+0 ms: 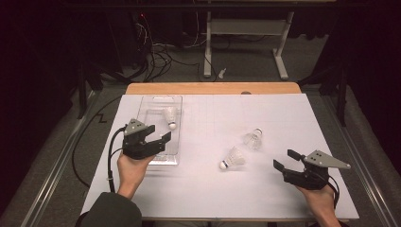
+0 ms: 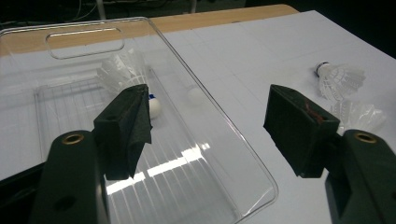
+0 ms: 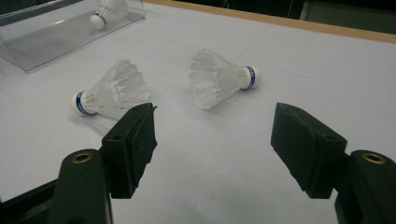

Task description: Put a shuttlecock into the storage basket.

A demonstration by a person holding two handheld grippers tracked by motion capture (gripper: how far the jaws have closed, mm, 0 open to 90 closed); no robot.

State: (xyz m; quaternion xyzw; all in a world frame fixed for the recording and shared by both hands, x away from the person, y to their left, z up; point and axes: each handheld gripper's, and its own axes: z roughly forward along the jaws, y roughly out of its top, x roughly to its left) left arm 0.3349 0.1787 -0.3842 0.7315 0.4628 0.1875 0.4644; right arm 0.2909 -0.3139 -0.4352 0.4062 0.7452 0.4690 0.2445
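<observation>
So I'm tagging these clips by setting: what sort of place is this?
Probably a lab or workshop test bench: a table under a white gridded sheet, loose cables on the carpeted floor behind, and another desk frame beyond.

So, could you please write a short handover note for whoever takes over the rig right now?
Left gripper: open, holding nothing, over the clear tray.
Right gripper: open, holding nothing, at the table's near right, facing the loose shuttlecocks.
Done: one shuttlecock lies in the tray.
Left: two shuttlecocks lie on the white sheet, the nearer one and the farther one; likely both go into the tray.
</observation>
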